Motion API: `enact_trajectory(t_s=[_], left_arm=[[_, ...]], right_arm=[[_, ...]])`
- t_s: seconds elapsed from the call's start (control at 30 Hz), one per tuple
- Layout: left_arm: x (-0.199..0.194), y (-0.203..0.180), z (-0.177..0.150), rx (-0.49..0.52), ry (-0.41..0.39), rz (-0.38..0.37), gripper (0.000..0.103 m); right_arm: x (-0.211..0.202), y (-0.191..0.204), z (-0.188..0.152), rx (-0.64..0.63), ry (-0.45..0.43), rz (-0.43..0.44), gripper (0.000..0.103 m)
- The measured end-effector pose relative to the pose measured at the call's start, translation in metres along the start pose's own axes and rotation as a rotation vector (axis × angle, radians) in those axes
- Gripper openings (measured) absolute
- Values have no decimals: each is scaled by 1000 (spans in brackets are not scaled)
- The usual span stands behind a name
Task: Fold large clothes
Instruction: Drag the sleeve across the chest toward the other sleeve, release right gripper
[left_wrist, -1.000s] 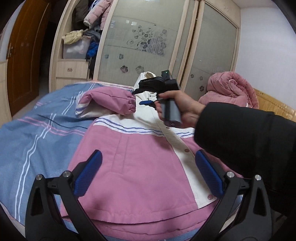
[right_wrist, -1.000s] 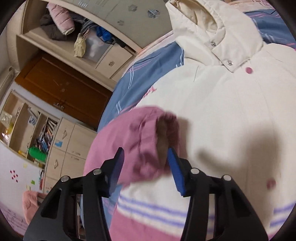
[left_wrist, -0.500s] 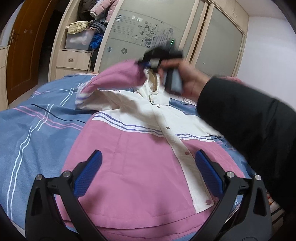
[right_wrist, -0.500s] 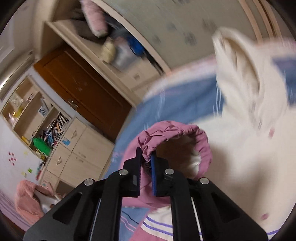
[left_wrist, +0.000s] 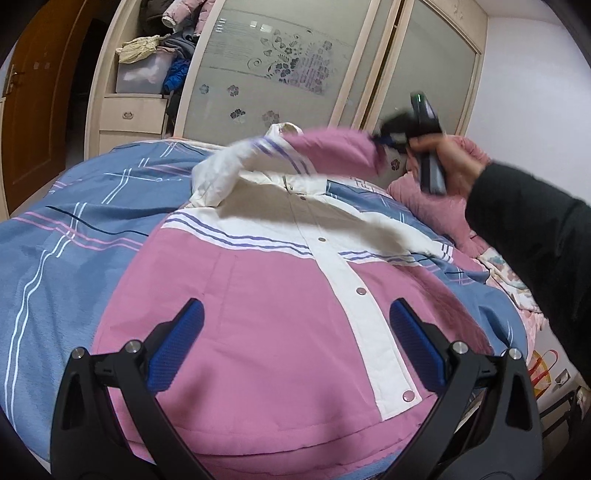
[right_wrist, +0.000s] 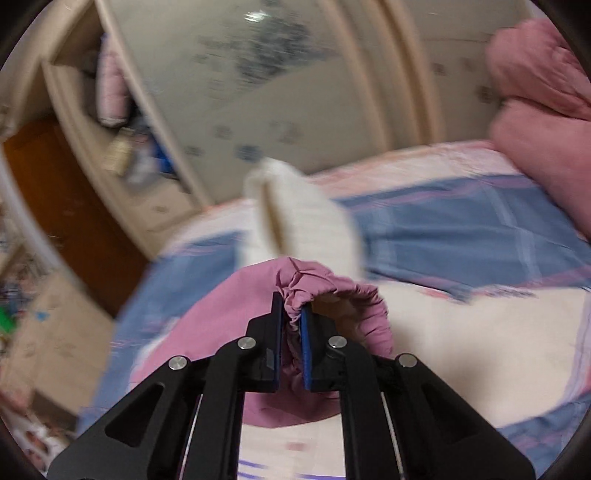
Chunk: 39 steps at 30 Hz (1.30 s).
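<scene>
A pink and white padded jacket (left_wrist: 280, 310) lies front up on the bed, snaps closed, hood (right_wrist: 295, 218) at the far end. My right gripper (right_wrist: 291, 321) is shut on the pink elastic cuff (right_wrist: 332, 291) of the jacket's left sleeve (left_wrist: 295, 151) and holds it in the air above the white chest, stretched toward the right. It also shows in the left wrist view (left_wrist: 391, 138). My left gripper (left_wrist: 295, 347) is open and empty, hovering over the pink lower front near the hem.
The bed has a blue plaid cover (left_wrist: 74, 236). A rolled pink quilt (right_wrist: 543, 122) lies at the bed's far right. A wardrobe with frosted sliding doors (left_wrist: 280, 74) and open shelves of clothes (left_wrist: 155, 66) stands behind. A brown door (left_wrist: 33, 110) is at left.
My right gripper closed on the sleeve cuff, lifted it off the bed's left side and carried it rightward across the jacket's chest. My left gripper stayed open over the hem.
</scene>
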<state>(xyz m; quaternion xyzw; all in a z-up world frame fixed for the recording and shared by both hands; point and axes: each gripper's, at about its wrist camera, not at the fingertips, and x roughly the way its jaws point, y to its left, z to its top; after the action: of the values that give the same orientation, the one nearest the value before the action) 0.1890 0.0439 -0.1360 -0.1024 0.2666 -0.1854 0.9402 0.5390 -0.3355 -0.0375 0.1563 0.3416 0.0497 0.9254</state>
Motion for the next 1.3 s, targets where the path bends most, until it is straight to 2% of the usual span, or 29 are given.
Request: enact_trajectory(t_s=[0.1,0.17,0.2,0.23,0.33,0.43,0.5,0.57,0.63,0.83,1.0,1.1,1.17,1.3], left_arm=[[5,-4,-2,12,15,-2,101],[7,-7,-3,21,22,1,101],[8,-9,-3,25,26,1,101],[10,-11,-4,33,32,2,101],[14,-14,-7,47,46,10,101],[15,-15,-7,48,56,20,101],[13,-15,-7,48,55,32,101],[9,-17,-6,49,53,55,101],[5,-20,-4,52,54,82,101],[-23,-31,1,61,8,204,101],[-39,-39,4,76,-18,328,101],[-38,-42,3,77,14,386,101],[-37,-44,3,76,35,390,101],[-44,-55,0,125,5,367,101]], right_arm=[[27,-33,-29,-39,41,-121,12],[45,-51,-48,-66,41,-198,23],[52,-56,-57,-73,35,-235,38],[54,-64,-66,-76,28,-262,61],[36,-74,-85,-57,-41,-320,84],[-4,-77,-95,-28,-117,-316,87],[-54,-67,-112,-30,-178,-214,89],[-102,-49,-136,-51,-211,-166,99],[-163,-26,-176,-88,-251,-133,102],[-274,27,-281,-236,-283,-201,102],[-300,33,-328,-236,-289,-188,102],[-303,28,-339,-226,-291,-199,102],[-306,28,-344,-231,-293,-215,102],[-315,25,-343,-229,-322,-221,102]])
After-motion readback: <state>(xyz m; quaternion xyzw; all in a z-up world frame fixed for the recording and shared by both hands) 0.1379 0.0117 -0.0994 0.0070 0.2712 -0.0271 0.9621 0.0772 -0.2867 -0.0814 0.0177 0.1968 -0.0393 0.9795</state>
